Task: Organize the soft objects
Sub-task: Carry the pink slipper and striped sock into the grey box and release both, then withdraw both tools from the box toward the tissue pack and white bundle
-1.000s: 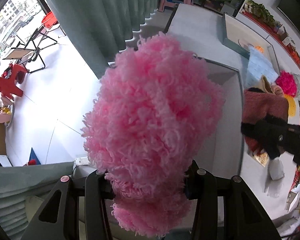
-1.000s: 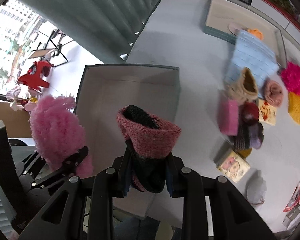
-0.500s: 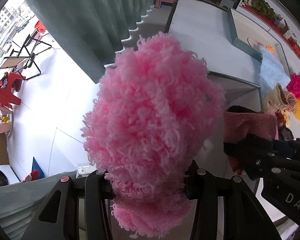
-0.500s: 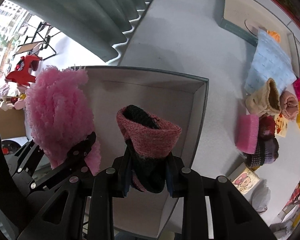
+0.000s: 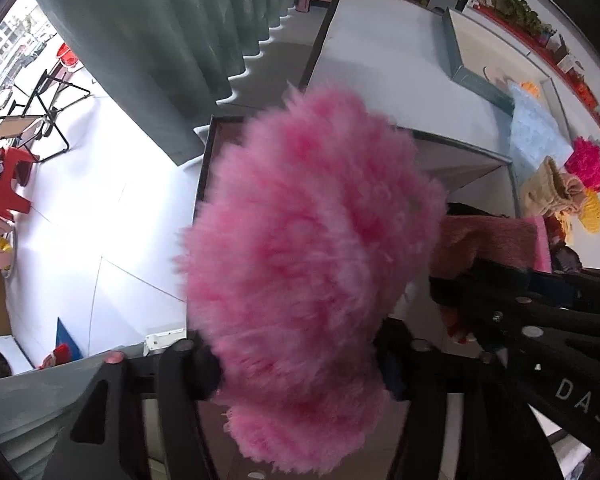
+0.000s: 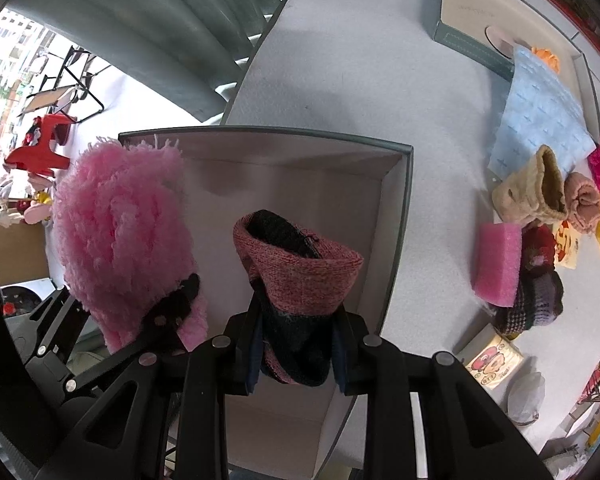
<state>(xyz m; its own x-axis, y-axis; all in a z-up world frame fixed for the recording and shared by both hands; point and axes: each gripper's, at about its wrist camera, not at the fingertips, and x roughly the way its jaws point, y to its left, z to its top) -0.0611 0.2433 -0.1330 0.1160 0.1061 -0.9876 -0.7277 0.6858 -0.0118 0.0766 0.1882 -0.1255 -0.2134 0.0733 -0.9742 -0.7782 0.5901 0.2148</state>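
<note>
The left gripper points straight down over the box; its jaws have just been opening, and the blurred pink fluff is between them. The right gripper, steeply tilted beside it, is clamped narrow on the knit hat above the box.

left hand-held gripper: jaws just opening | right hand-held gripper: clamped
</note>
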